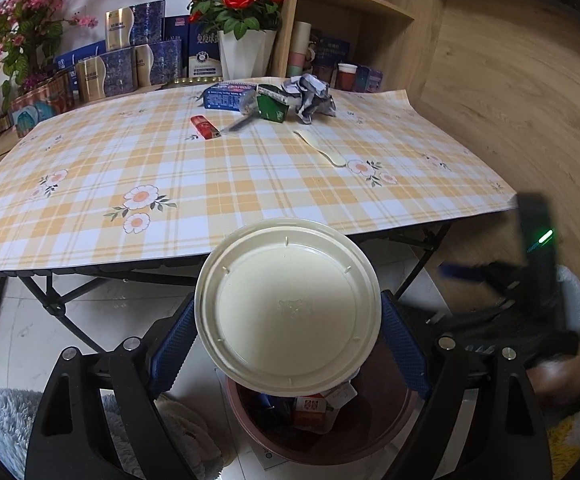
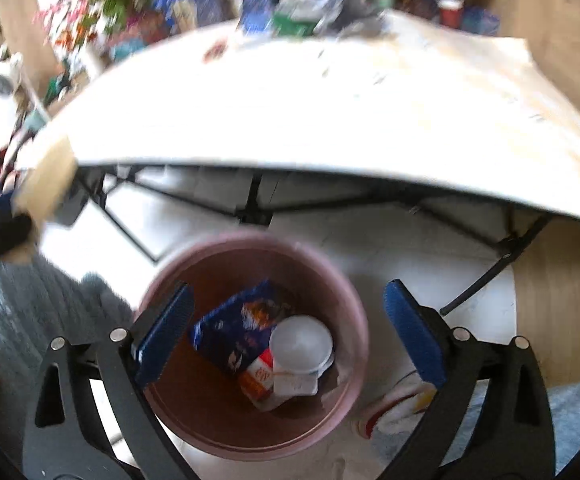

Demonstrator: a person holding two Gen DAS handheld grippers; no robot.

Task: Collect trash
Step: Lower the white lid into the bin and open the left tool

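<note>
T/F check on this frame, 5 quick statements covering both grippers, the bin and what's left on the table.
1. The left gripper holds a cream round lid. True.
2. The lid already lies inside the bin. False: it is still between the fingers, above the bin.
3. The right gripper grips a blue box. False: its jaws are open and empty; the blue box lies in the bin.
4. A red lighter lies on the checked tablecloth. True.
5. The table holds no more trash. False: crumpled paper, a green carton and a pale spoon remain at its far side.
</note>
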